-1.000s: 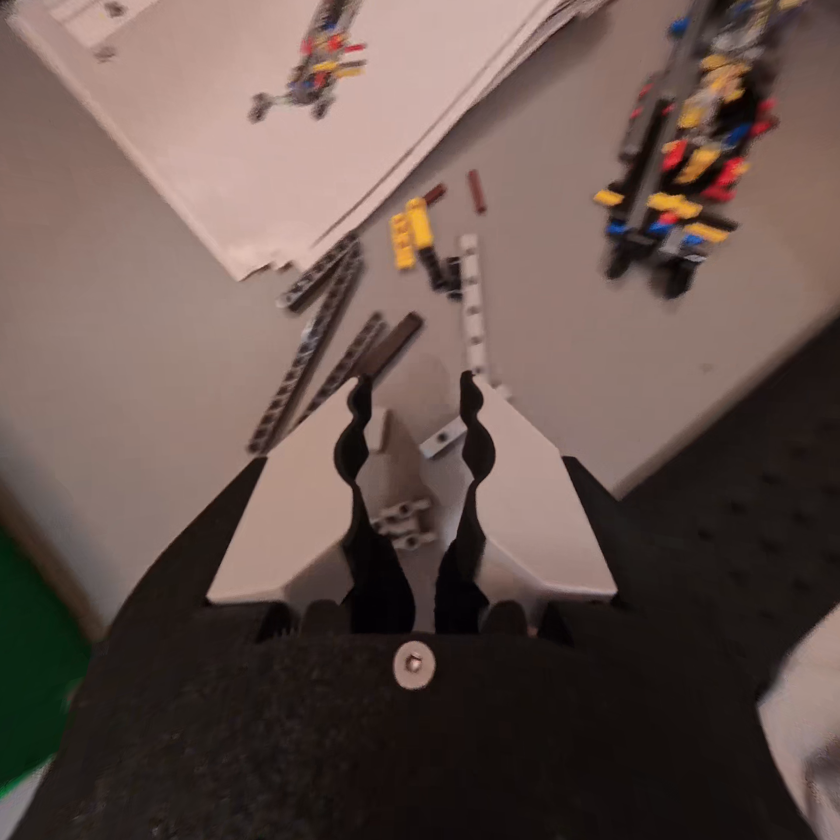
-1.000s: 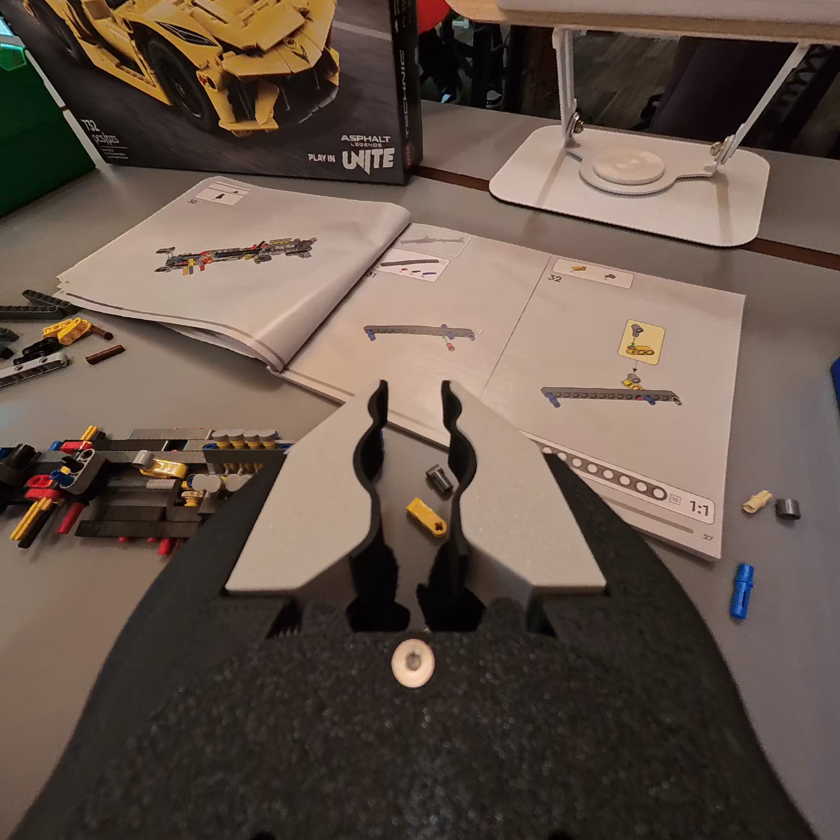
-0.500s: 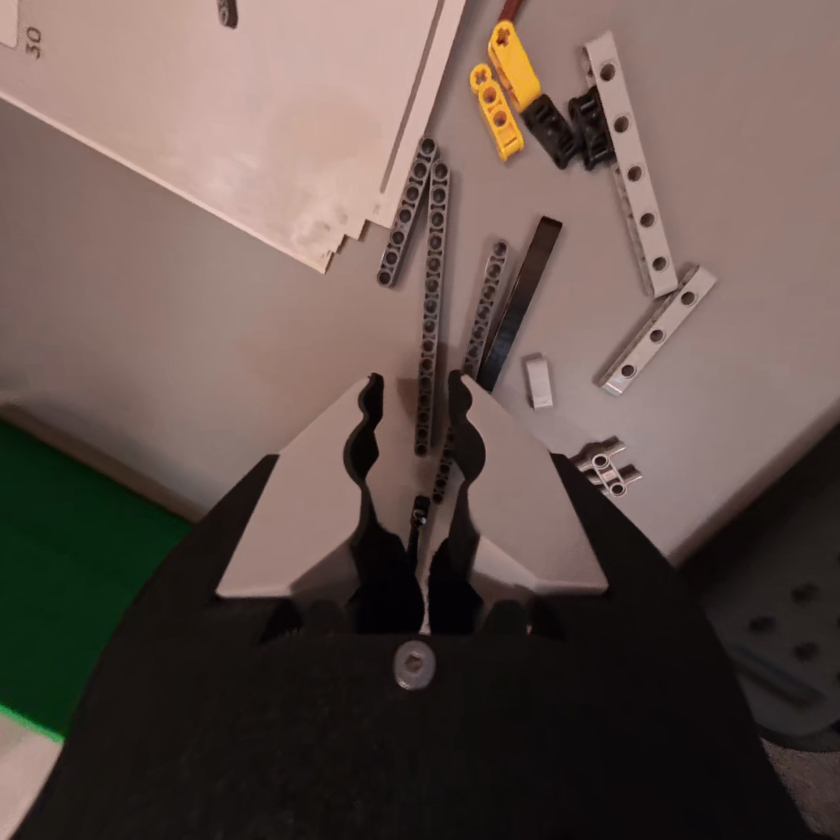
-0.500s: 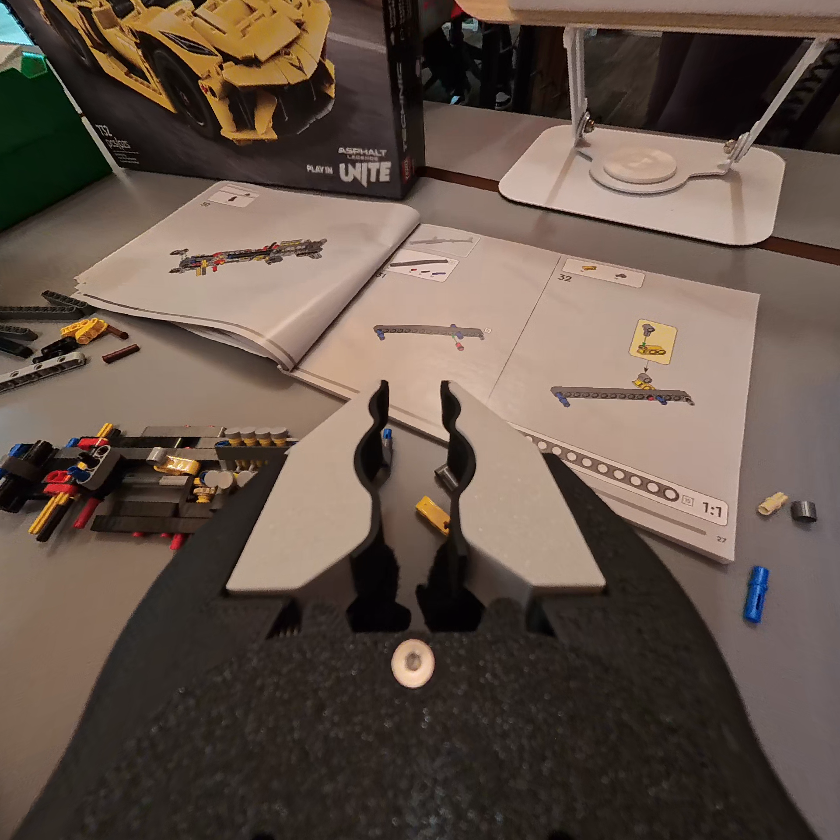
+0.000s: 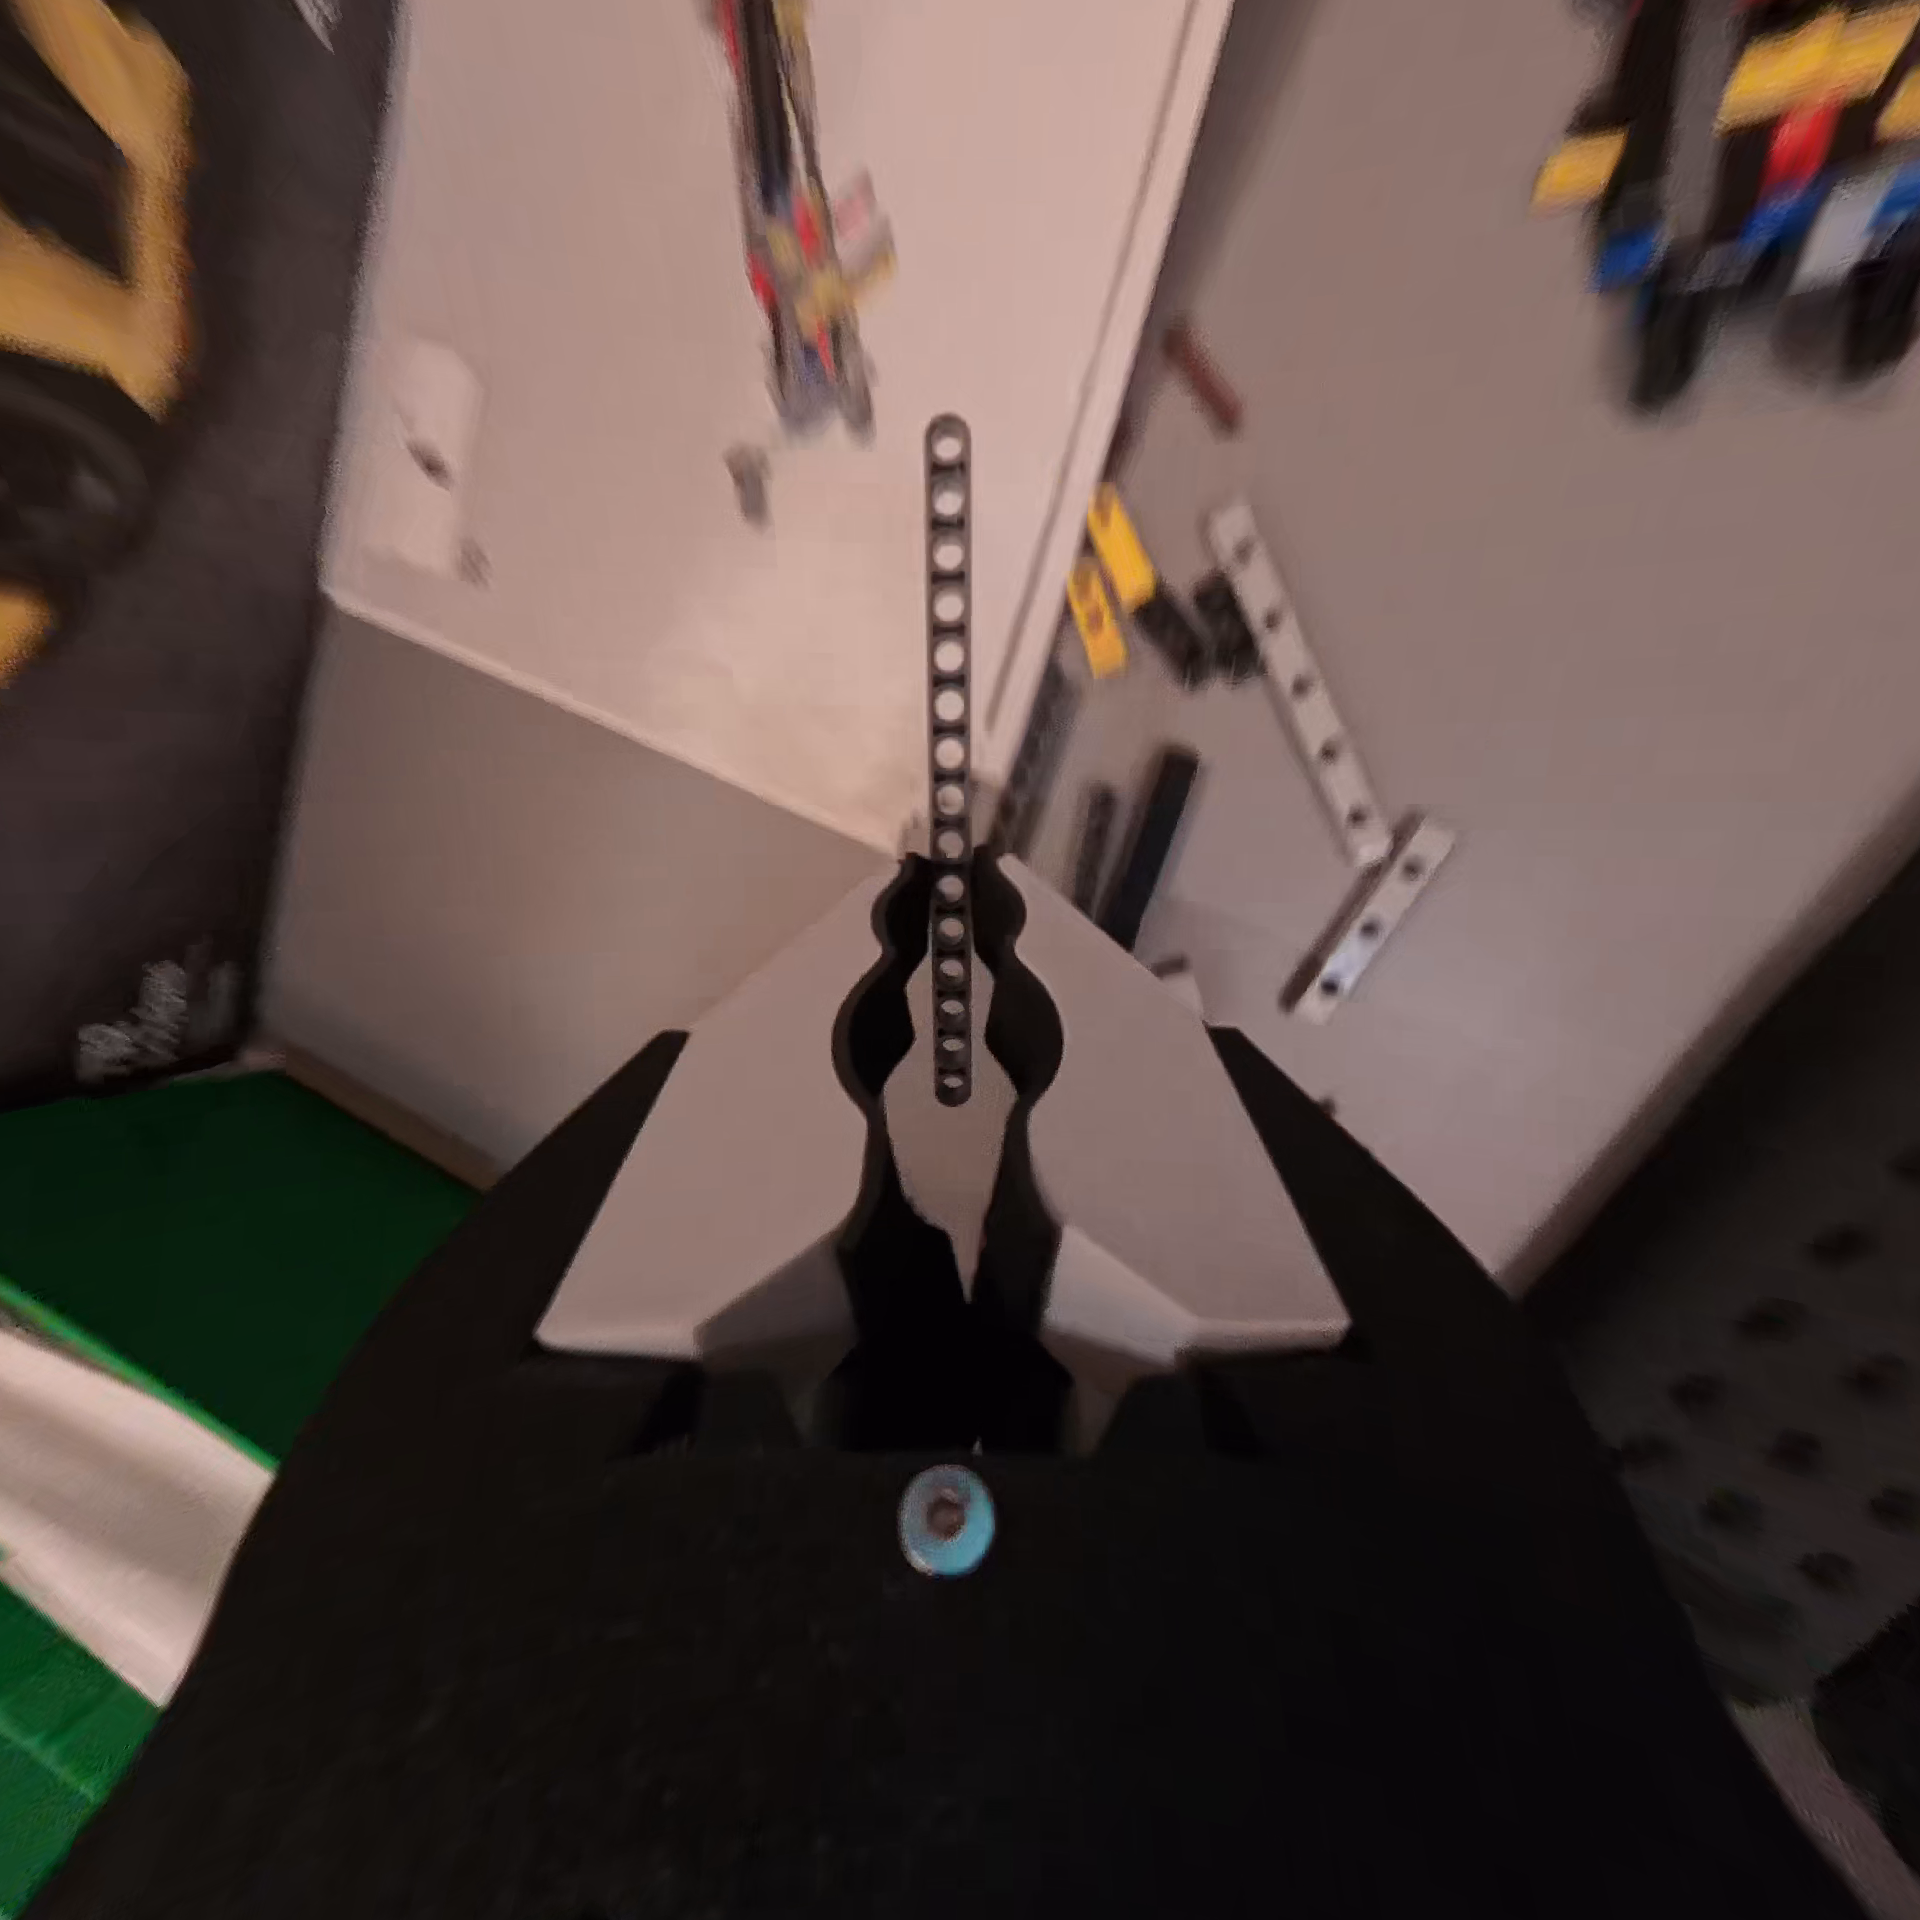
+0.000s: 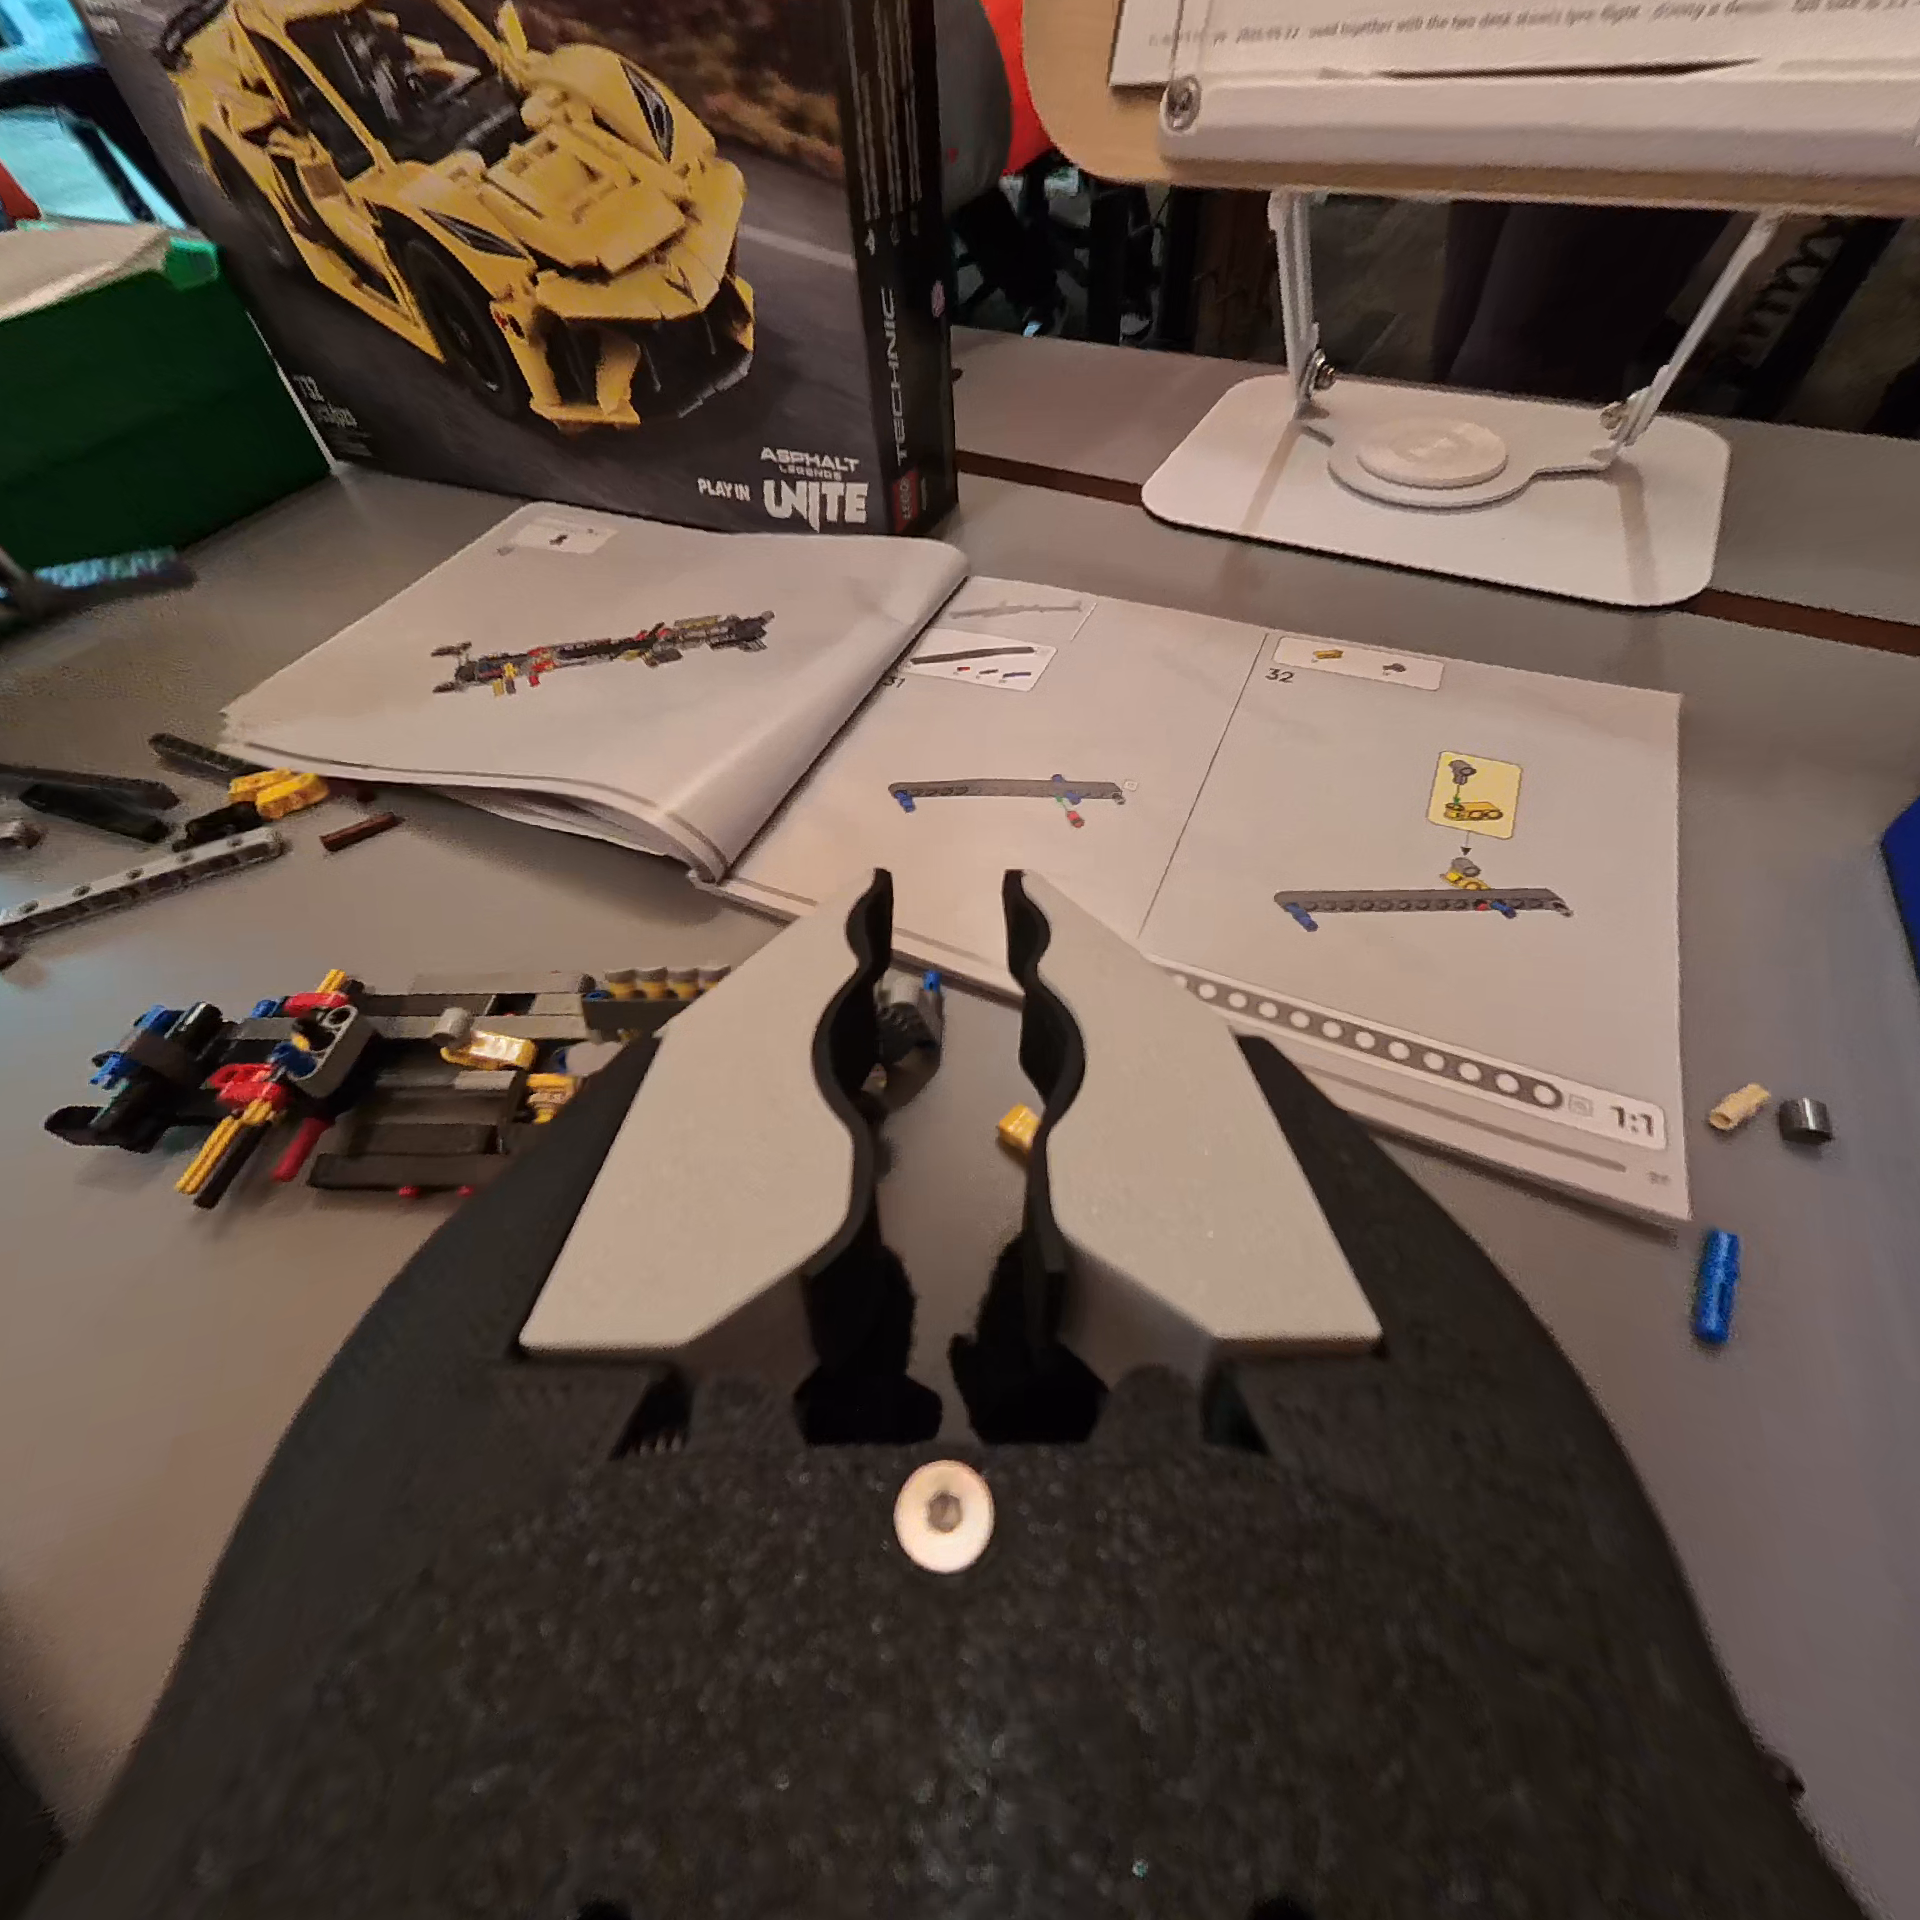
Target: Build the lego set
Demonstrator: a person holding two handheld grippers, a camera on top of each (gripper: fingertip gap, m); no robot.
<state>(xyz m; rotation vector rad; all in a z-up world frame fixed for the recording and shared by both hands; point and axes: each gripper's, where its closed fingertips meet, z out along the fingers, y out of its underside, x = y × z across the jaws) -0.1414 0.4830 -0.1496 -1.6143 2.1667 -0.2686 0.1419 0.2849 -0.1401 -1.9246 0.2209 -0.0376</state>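
Grey tabletop [image 5: 1558,727] fills the left wrist view, blurred, with the open instruction booklet [image 5: 727,468] lying on it. The left gripper [image 5: 948,883] has its fingers [image 5: 1081,1039] clamped on a long dark grey beam with a row of holes [image 5: 948,644], which sticks out forward past the fingertips over the booklet's near corner. Right of the booklet lie loose pieces: two yellow connectors [image 5: 1110,582], a light grey beam [image 5: 1299,686] and a shorter one [image 5: 1366,920]. The part-built model [image 5: 1745,187] sits further right of the booklet, blurred. In the right wrist view, the same tabletop [image 6: 260,1403] carries the booklet [image 6: 1039,748] spread open, with the set's box showing a yellow car [image 6: 540,260] standing behind it and a white stand [image 6: 1444,488] to the box's right. The right gripper [image 6: 948,894] hovers at the booklet's near edge, its fingers [image 6: 748,1122] apart and holding nothing. The part-built model [image 6: 343,1070] lies left of the booklet's near edge. A blue pin [image 6: 1714,1283], a tan pin [image 6: 1737,1104] and a dark bush [image 6: 1806,1120] lie by the booklet's right corner.
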